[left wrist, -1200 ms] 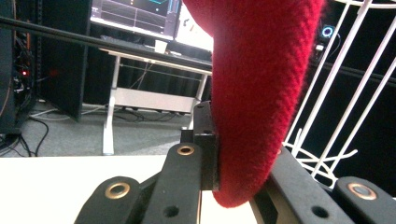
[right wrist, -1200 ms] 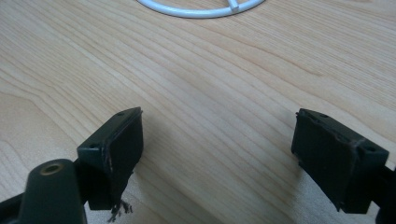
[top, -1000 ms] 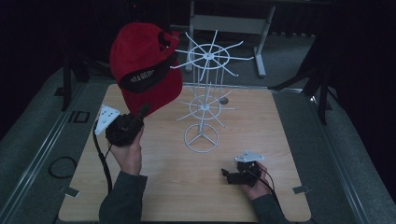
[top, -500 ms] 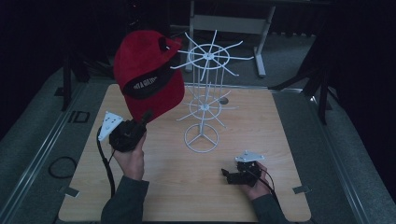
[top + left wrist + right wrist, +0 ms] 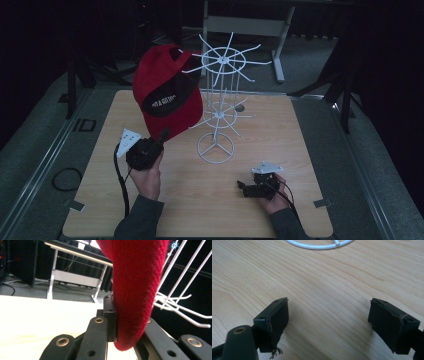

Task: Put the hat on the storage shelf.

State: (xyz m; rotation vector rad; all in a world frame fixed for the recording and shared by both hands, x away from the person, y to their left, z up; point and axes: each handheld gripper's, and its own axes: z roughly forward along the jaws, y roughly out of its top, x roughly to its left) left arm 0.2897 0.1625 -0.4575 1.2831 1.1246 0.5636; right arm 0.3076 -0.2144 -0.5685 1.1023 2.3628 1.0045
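Darkness surrounds a pale wooden counter [image 5: 300,135], with a grey metal desk frame [image 5: 245,25] standing on the floor behind it. Near the middle of the counter stands a white wire rack [image 5: 218,107]: a ring base, a thin upright post, and two tiers of spokes fanning outward, the upper tier wider than the lower.

On the near left, a hand [image 5: 147,175] holds the left claw [image 5: 162,136] raised and angled up toward the rack. This claw is clamped on the lower edge of a red cap [image 5: 167,92], which hangs in the air just left of the rack, its dark underside with pale lettering facing the camera. In the left gripper view the red fabric [image 5: 136,290] is pinched between the two black jaws, with white rack spokes [image 5: 180,300] close on the right.

On the near right, the other hand [image 5: 272,197] rests the right claw [image 5: 241,187] low on the counter, well apart from the cap. In the right gripper view its jaws stand wide with nothing between them but bare wood [image 5: 324,290], and the rack's ring base [image 5: 319,243] lies ahead
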